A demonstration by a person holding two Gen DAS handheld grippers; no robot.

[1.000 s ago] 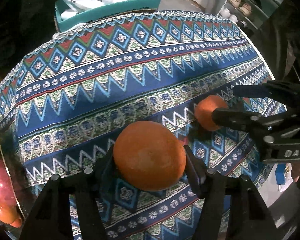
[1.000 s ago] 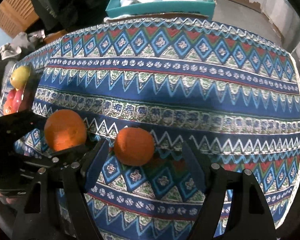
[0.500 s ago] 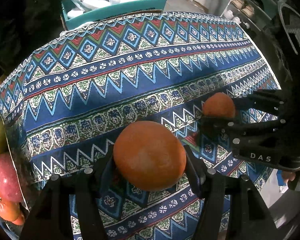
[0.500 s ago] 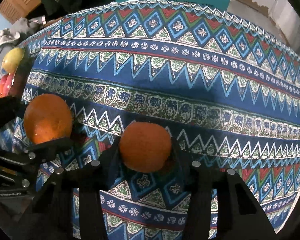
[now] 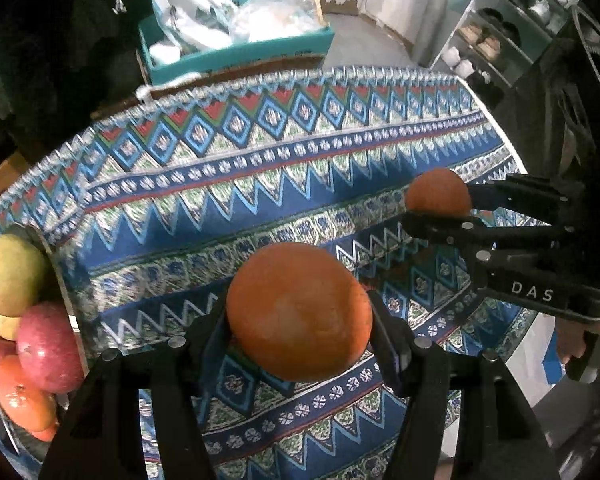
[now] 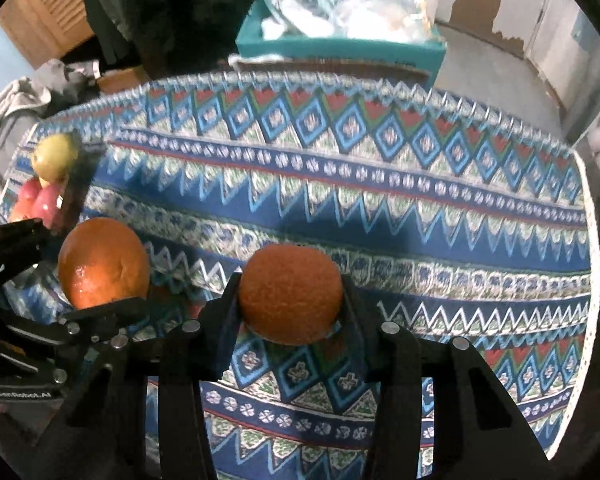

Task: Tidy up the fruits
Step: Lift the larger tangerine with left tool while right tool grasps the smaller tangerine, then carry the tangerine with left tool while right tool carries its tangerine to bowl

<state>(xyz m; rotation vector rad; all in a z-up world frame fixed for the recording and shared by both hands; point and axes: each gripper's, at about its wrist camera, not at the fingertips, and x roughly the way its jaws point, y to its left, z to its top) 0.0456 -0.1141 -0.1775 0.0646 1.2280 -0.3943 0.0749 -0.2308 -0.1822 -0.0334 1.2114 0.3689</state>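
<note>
The fruit pile (image 5: 16,332) is cut off by the left edge of the left wrist view; its container cannot be identified. In the right wrist view the pile (image 6: 46,184) is small and partly hidden. Box (image 5: 236,58) contents are blurred. Shelf (image 5: 496,36) items are too small to identify.

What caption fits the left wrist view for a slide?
Left gripper clamps an orange above the patterned tablecloth; right gripper holds another orange.

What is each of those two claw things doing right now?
Left gripper: closed on the larger orange.
Right gripper: closed on the smaller orange.
</note>
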